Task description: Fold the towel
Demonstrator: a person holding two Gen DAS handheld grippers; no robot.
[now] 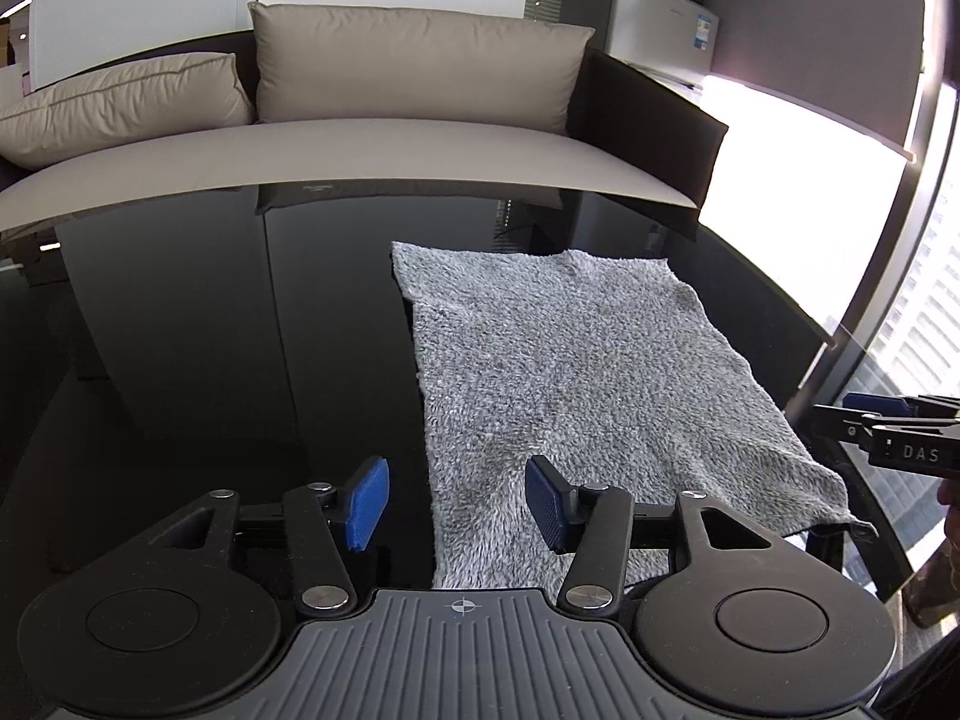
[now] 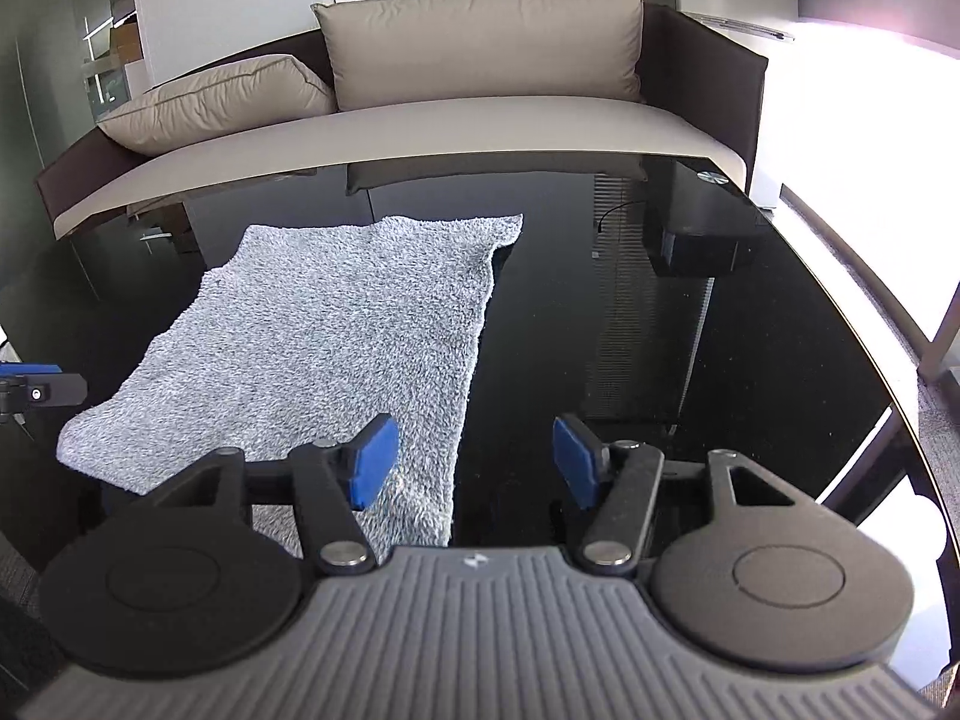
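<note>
A grey fluffy towel (image 1: 576, 372) lies spread flat on a glossy black table (image 1: 210, 360); it also shows in the right wrist view (image 2: 336, 336). My left gripper (image 1: 457, 501) is open, its jaws astride the towel's near left edge, just above it. My right gripper (image 2: 474, 462) is open over the towel's near right corner, its left pad above the cloth and its right pad above bare table (image 2: 690, 360). The right gripper also shows at the right edge of the left wrist view (image 1: 888, 426). The left gripper shows at the left edge of the right wrist view (image 2: 36, 387).
A beige sofa (image 1: 360, 150) with cushions (image 1: 414, 66) stands just behind the table's far edge. A small fridge (image 1: 660, 24) stands at the back right. A bright window (image 1: 900, 300) runs along the right. The table's right edge curves (image 2: 870, 372).
</note>
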